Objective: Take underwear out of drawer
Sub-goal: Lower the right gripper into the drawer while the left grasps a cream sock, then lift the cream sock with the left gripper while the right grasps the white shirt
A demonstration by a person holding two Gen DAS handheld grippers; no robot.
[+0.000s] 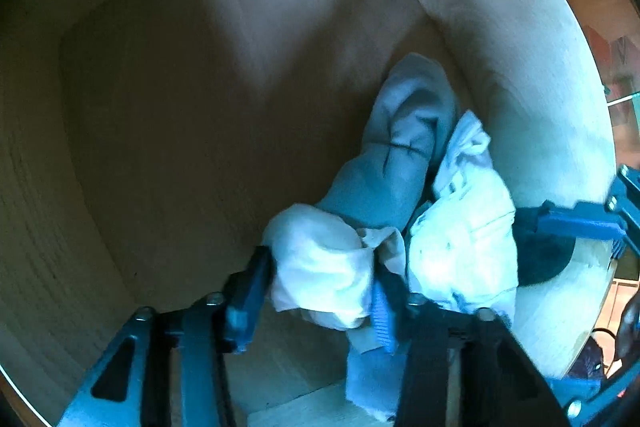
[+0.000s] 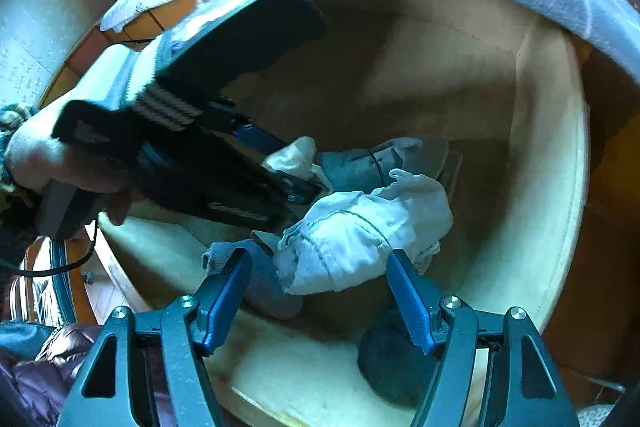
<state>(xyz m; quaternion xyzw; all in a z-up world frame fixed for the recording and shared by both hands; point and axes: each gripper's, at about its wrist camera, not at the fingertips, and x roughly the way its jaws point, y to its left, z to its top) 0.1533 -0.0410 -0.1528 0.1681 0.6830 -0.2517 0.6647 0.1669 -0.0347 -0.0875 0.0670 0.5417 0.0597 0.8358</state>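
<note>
Underwear (image 1: 324,263) lies bunched in the wooden drawer (image 1: 168,131), white folds beside a grey piece (image 1: 384,179), close to the drawer wall. The left tongs (image 1: 320,287) are clamped on a white fold. The right tongs (image 2: 320,291) stand apart, hovering around another white bundle (image 2: 352,239), not pressing it.

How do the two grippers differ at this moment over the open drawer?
The left gripper is clamped on a white cloth; the right gripper holds nothing. The left one's jaws stand narrow around the cloth, while the right one's stand wide apart. The left reaches down into the pile of clothes; the right hangs above another white garment without touching it. Both have blue fingers and point into the wooden drawer.
</note>
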